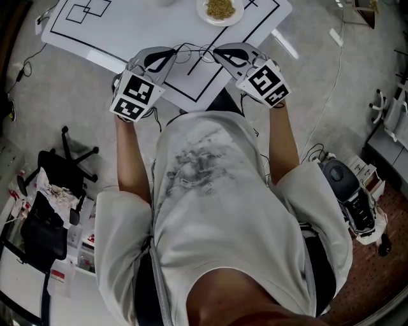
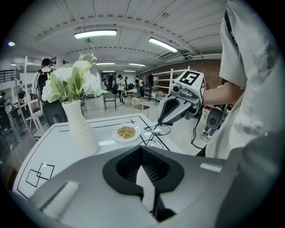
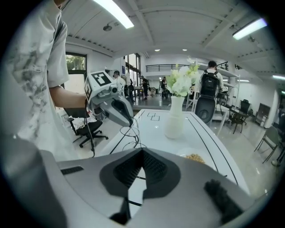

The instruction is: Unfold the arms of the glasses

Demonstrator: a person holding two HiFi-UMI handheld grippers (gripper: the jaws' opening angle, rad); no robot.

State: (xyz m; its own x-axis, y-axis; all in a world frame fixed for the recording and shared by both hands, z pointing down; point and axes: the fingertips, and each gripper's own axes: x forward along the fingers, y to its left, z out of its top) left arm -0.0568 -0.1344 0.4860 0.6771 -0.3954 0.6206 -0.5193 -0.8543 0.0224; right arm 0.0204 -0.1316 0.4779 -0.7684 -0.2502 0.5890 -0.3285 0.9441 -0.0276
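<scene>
Both grippers pinch the glasses on the person's side of the plate.

The left gripper [image 1: 179, 51] and right gripper [image 1: 217, 53] point their tips at each other over the white tabletop [image 1: 137, 35], just short of the plate [image 1: 220, 10] of grain. The thin wire glasses [image 1: 196, 56] span the space between the two tips, nearer the person than the plate. Each gripper's jaws are drawn nearly together, with only a narrow slit between the black pads. From the opposite gripper's view, each tip closes on the glasses frame, whose wire loops hang below it, apparently clear of the tabletop.
</scene>
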